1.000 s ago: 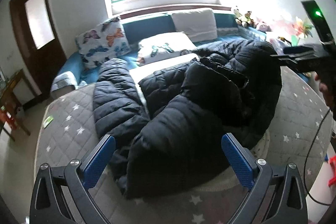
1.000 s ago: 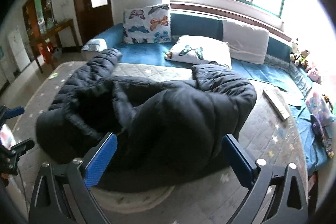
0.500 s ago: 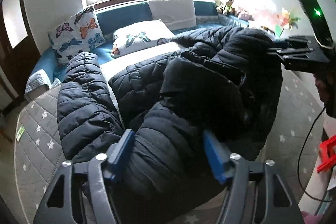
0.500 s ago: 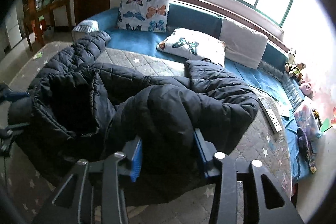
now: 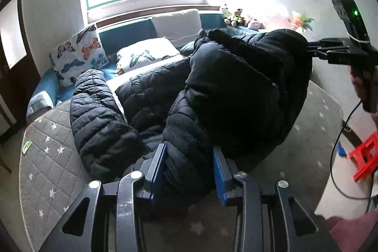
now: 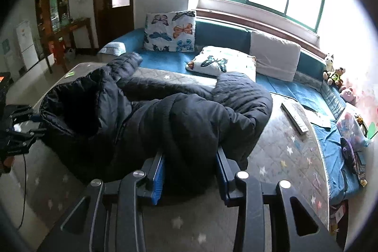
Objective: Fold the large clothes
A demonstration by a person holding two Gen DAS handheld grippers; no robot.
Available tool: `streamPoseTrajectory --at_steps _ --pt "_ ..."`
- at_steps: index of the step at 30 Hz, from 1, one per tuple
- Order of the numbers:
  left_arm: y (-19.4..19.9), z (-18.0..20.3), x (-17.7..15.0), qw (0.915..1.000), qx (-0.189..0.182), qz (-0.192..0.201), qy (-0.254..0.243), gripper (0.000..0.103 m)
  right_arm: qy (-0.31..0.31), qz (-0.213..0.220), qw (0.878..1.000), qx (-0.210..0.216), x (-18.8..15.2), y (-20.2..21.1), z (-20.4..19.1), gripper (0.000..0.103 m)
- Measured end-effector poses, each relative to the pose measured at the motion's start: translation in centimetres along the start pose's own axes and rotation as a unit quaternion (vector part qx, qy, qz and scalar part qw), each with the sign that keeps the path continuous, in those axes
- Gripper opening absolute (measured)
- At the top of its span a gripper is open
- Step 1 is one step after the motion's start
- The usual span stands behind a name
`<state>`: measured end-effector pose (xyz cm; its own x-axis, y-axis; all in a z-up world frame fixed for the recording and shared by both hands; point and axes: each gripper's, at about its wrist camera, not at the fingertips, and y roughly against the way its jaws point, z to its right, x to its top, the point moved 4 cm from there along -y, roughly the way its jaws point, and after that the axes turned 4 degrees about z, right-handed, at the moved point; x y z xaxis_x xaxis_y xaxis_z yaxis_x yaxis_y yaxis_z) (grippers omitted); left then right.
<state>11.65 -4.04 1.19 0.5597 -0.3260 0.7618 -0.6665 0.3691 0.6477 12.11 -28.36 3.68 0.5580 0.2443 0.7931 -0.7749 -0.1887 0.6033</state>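
Two grippers: both clamped on one black puffer jacket (image 5: 226, 91), each on a separate bunch of its near edge
left gripper (image 5: 190, 171): blue pads (image 5: 158, 171) pressed into a thick quilted fold, fabric fills the whole gap between the fingers
right gripper (image 6: 190, 171): same hold, blue pads (image 6: 158, 172) squeezing a fat roll of the jacket, fabric bulges up over the fingers
jacket location: heaped on the grey star-print mattress (image 6: 281, 157), near side raised at the two holds, far side lying on the quilt
jacket shape: crumpled, not flat; one sleeve (image 5: 94, 105) runs out to the left in the left wrist view, its cuff end toward the blue sofa (image 6: 307, 91)
hood or collar: dark open hollow (image 6: 78, 115) facing the right wrist camera, on the left part of the heap
right gripper seen from left wrist view: black body with a green light at the right edge (image 5: 340, 49), touching the lifted jacket
left gripper seen from right wrist view: black frame at the far left edge (image 6: 19, 131), beside the jacket
butterfly pillows: one upright against the sofa back (image 6: 170, 31), one lying flat (image 6: 219, 60) just behind the jacket
grey cushion (image 6: 274, 56): leaning on the sofa back under the window
remote-like bar (image 6: 295, 117): on the mattress right of the jacket, apart from it
soft toys (image 6: 333, 73): on the sofa's right end
red stool (image 5: 363, 157): on the floor, right side of the left wrist view
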Motion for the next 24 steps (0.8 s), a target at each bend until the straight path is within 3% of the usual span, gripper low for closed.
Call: streamPoseTrajectory --at_steps 8,16,22,24 --pt "3.1 4.0 -6.1 0.9986 -0.01 -0.017 -0.049 0.037 0.005 -0.032 0.999 0.019 -5.4 2.6 -0.8 0.041" --pt "4.2 4.6 -12.1 0.997 -0.034 -0.064 -0.027 0.038 -0.023 -0.15 0.988 0.028 -13.7 1.0 -1.2 0.041" --pt "6.1 5.0 -12.0 0.9977 -0.031 -0.052 -0.03 0.038 0.012 -0.145 0.989 0.035 -12.9 3.3 -3.3 0.042" --pt "6.2 5.1 -11.2 0.9982 -0.035 -0.041 -0.027 0.04 0.022 -0.134 0.988 0.072 -12.4 3.6 -5.1 0.056"
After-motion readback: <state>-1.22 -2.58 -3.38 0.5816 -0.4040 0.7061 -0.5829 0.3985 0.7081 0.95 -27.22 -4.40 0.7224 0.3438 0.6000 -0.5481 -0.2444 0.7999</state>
